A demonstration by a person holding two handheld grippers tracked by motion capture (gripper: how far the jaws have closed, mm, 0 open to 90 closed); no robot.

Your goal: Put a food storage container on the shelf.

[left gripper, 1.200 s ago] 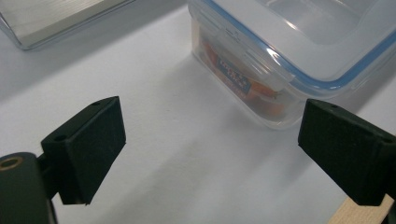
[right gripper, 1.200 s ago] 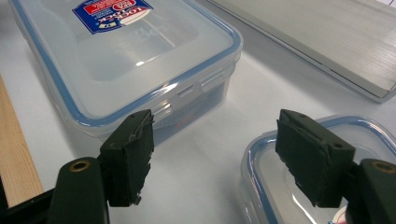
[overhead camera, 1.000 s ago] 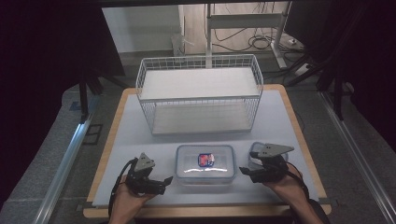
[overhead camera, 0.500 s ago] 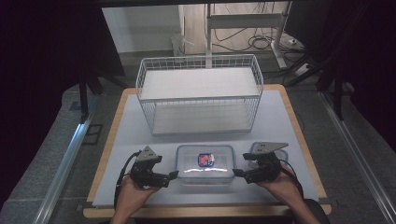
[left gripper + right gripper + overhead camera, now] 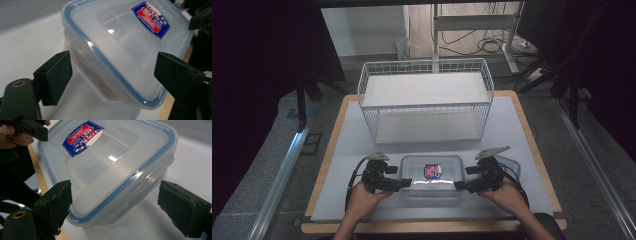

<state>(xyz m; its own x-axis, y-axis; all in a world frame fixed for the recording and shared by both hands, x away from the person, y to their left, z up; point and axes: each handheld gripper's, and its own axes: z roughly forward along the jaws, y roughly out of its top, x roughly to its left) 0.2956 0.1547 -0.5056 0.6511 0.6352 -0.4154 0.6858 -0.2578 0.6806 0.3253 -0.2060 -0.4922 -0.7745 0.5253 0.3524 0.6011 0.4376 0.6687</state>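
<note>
- Table [image 5: 532, 125] with pale mat, wooden edge at the near side; wire basket [image 5: 426, 102] standing at the far middle, well apart from the work.
- Clear plastic container [image 5: 431, 179] with blue-sealed lid and red-and-blue label [image 5: 432, 171], lying at the near middle of the mat, between both grippers.
- Left gripper [image 5: 404, 184] at the container's left end: jaws apart, lately closing a little, container corner [image 5: 140, 100] between them, pads not pressing.
- Right gripper [image 5: 459, 185] at the right end: jaws apart, lately opening, lid edge [image 5: 130, 185] between them, no pad contact seen.
- Risk, as a judgement: pads closing on the slick rounded corners rather than a flat side or latch, so likely to slip off.
- Uneven closing of the two sides likely to skid or twist the box towards the near wooden edge.
</note>
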